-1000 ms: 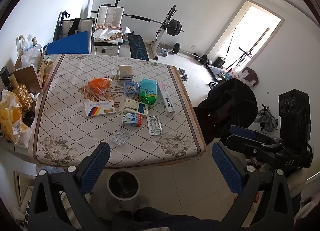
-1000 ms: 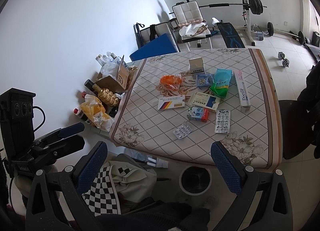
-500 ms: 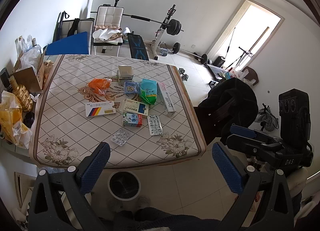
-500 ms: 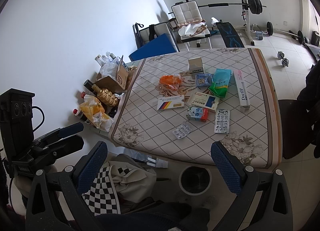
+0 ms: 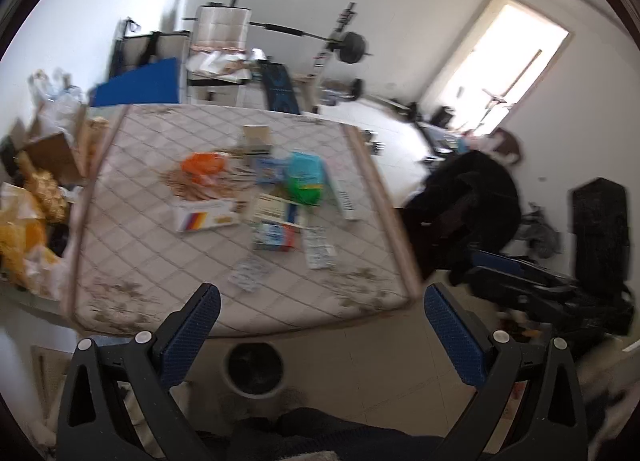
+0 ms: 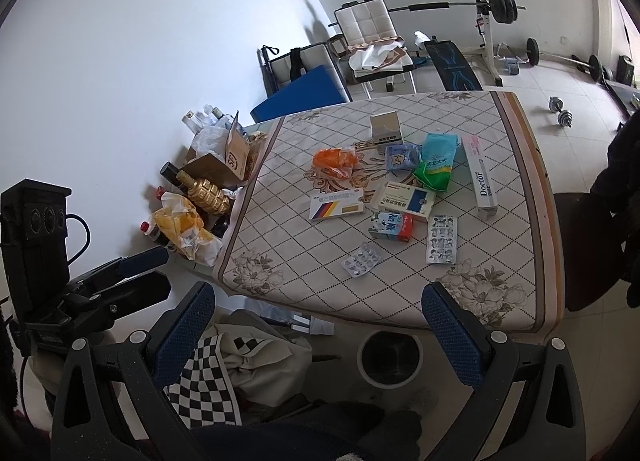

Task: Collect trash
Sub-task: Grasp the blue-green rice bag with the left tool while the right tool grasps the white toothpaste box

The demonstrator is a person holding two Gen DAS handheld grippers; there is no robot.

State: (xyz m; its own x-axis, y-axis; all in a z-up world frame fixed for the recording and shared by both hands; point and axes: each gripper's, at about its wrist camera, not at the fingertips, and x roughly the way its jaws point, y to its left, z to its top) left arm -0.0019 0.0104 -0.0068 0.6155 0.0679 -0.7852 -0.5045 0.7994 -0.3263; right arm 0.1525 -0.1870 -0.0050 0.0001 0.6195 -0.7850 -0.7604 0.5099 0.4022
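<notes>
A table (image 6: 516, 261) with a quilted cloth holds scattered trash: an orange wrapper (image 6: 334, 159), a striped pill box (image 6: 337, 205), a white-blue box (image 6: 408, 200), a small carton (image 6: 391, 226), two blister packs (image 6: 361, 259) (image 6: 441, 239), a green-blue bag (image 6: 436, 161) and a long "Doctor" box (image 6: 480, 177). A round bin (image 6: 390, 357) stands on the floor under the near edge; it also shows in the left wrist view (image 5: 254, 367). My left gripper (image 5: 320, 329) and right gripper (image 6: 320, 331) are both open and empty, held short of the table.
Bottles, a cardboard box and a yellow bag (image 6: 180, 221) crowd the floor left of the table. A checkered cloth (image 6: 224, 373) lies below. A dark chair with a coat (image 5: 472, 197) stands at the right. Weight bench (image 6: 452, 61) and chairs stand behind.
The left wrist view has swung and blurred, and the table sits a bit closer and lower in it. The right view has barely shifted. Both grippers stay open.
</notes>
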